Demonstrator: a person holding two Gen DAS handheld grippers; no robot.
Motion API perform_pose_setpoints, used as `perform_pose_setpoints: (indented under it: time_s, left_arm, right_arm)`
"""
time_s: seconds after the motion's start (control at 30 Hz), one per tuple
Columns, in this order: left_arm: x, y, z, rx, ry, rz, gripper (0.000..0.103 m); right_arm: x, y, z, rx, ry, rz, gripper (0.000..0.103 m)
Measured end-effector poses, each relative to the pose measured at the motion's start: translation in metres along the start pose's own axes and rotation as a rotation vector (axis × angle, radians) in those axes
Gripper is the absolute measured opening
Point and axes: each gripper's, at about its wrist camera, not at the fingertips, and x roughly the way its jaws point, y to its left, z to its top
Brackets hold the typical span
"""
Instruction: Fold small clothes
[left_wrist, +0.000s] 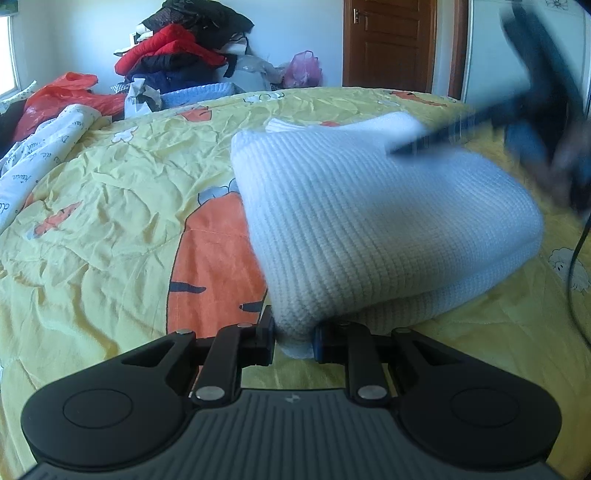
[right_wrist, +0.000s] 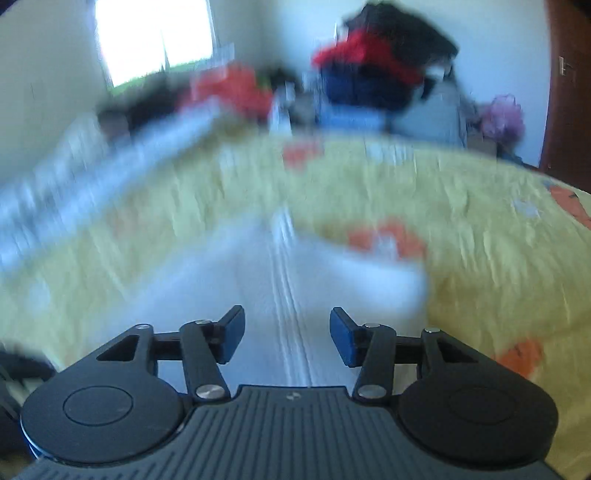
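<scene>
A pale blue-white knitted garment (left_wrist: 369, 221), probably a small sweater, lies partly folded on the yellow carrot-print bedspread (left_wrist: 110, 221), toward the near edge of the bed as the left wrist camera sees it. The left gripper (left_wrist: 293, 341) has its fingers drawn narrow and pinched on the garment's nearest corner, where the knit bunches between the pads. From that pinched corner the fabric runs away and to the right, its long axis slanting toward the far right of the bed, with a rounded fold along its right side and a second layer showing underneath at the near edge.

The right gripper (right_wrist: 287, 334) is over the same garment from the other side; in the left wrist view it shows only as a dark blur at the upper right. Its own view is badly smeared, but the fingers stand moderately apart with nothing between them, and the pale knit (right_wrist: 258, 295) lies directly ahead and below, a ribbed seam or fold line running straight away from the gap.

The fold appears to be in progress, not finished. The free hand is the right one, and the unheld far end of the garment lies nearer to it, so the next grasp probably falls to that hand while the left anchors the near corner. A heap of clothes (left_wrist: 177, 48) is piled beyond the far edge of the bed.
</scene>
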Motion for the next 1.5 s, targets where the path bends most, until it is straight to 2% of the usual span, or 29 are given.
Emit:
perform_pose_setpoints:
  time_s: [0.03, 0.07, 0.13, 0.27, 0.33, 0.43, 0.47, 0.5, 0.53, 0.57, 0.63, 0.73, 0.77, 0.8, 0.83, 0.9, 0.93, 1.0, 1.03, 1.07, 1.1, 1.13, 1.2, 1.37, 1.43, 1.5]
  left_arm:
    - [0.0, 0.0, 0.0, 0.001, 0.001, 0.002, 0.019]
    - [0.0, 0.0, 0.0, 0.002, 0.001, 0.001, 0.019]
    - [0.0, 0.0, 0.0, 0.003, 0.002, 0.002, 0.019]
    - [-0.004, -0.001, -0.001, 0.009, 0.004, 0.01, 0.019]
    - [-0.013, -0.001, -0.001, 0.018, 0.002, 0.005, 0.019]
    - [-0.028, 0.002, -0.005, 0.025, -0.001, -0.025, 0.02]
    - [-0.034, 0.005, -0.007, 0.026, -0.005, -0.037, 0.02]
    - [-0.04, 0.009, -0.008, 0.028, -0.009, -0.046, 0.02]
    - [-0.047, 0.013, -0.009, 0.029, -0.016, -0.056, 0.02]
    - [-0.054, 0.017, -0.008, 0.03, -0.024, -0.063, 0.02]
    - [-0.071, 0.028, -0.003, 0.016, -0.058, -0.071, 0.02]
    - [-0.09, 0.044, 0.021, -0.067, -0.159, -0.088, 0.02]
    - [-0.089, 0.046, 0.033, -0.098, -0.19, -0.078, 0.021]
    - [-0.083, 0.044, 0.046, -0.116, -0.217, -0.061, 0.021]
    - [-0.074, 0.04, 0.057, -0.111, -0.233, -0.043, 0.021]
    - [-0.044, 0.021, 0.078, -0.041, -0.246, -0.011, 0.022]
    - [-0.028, 0.011, 0.085, -0.008, -0.238, 0.002, 0.024]
    - [0.01, -0.01, 0.097, 0.059, -0.184, 0.015, 0.044]
    - [0.027, -0.018, 0.101, 0.082, -0.152, 0.022, 0.068]
    - [0.042, -0.024, 0.102, 0.089, -0.132, 0.049, 0.081]
    - [0.052, -0.027, 0.099, 0.081, -0.142, 0.079, 0.081]
    - [0.06, -0.024, 0.096, 0.045, -0.138, 0.068, 0.081]
    - [0.063, -0.015, 0.092, -0.029, -0.131, 0.031, 0.081]
    - [0.07, -0.005, 0.091, -0.033, -0.128, 0.009, 0.084]
    - [0.061, -0.002, 0.092, -0.073, -0.127, 0.0, 0.084]
    - [0.04, 0.005, 0.084, -0.131, -0.144, -0.026, 0.083]
  right_arm:
    - [0.008, 0.001, -0.012, -0.06, -0.019, -0.026, 0.059]
    - [0.009, -0.004, -0.022, -0.084, -0.076, -0.01, 0.059]
    - [0.008, -0.021, -0.019, 0.041, -0.068, 0.039, 0.058]
    - [0.002, -0.005, -0.007, -0.012, -0.045, -0.031, 0.059]
    - [-0.019, 0.01, -0.007, -0.016, -0.085, -0.056, 0.061]
    - [-0.05, 0.023, -0.026, -0.021, -0.175, 0.005, 0.066]
    - [-0.049, 0.027, -0.035, -0.039, -0.152, 0.021, 0.068]
    - [-0.041, 0.028, -0.043, -0.071, -0.094, 0.015, 0.069]
    - [-0.034, 0.029, -0.057, -0.117, -0.078, -0.003, 0.069]
    - [-0.036, 0.024, -0.068, -0.134, -0.13, 0.011, 0.069]
    - [-0.045, 0.012, -0.062, -0.044, -0.107, 0.045, 0.062]
    - [-0.067, 0.004, -0.044, 0.041, -0.136, 0.052, 0.063]
    - [-0.073, 0.001, -0.038, 0.061, -0.169, 0.067, 0.065]
    - [-0.076, -0.003, -0.029, 0.095, -0.204, 0.082, 0.074]
    - [-0.076, -0.007, -0.019, 0.13, -0.231, 0.084, 0.085]
    - [-0.063, -0.017, 0.005, 0.195, -0.25, 0.095, 0.09]
    - [-0.052, -0.022, 0.017, 0.223, -0.237, 0.102, 0.09]
    - [-0.018, -0.031, 0.04, 0.271, -0.152, 0.105, 0.087]
    - [-0.001, -0.034, 0.045, 0.281, -0.106, 0.087, 0.082]
    - [0.02, -0.039, 0.048, 0.284, -0.046, 0.043, 0.078]
    - [0.036, -0.043, 0.047, 0.278, 0.011, 0.002, 0.063]
    - [0.053, -0.047, 0.041, 0.252, 0.076, -0.033, 0.056]
    - [0.056, -0.048, 0.024, 0.161, 0.035, -0.03, 0.056]
    - [0.058, -0.052, 0.016, 0.159, 0.003, -0.015, 0.056]
    - [0.059, -0.046, 0.019, 0.146, -0.008, -0.03, 0.057]
    - [0.037, -0.041, 0.016, 0.146, -0.051, -0.052, 0.059]
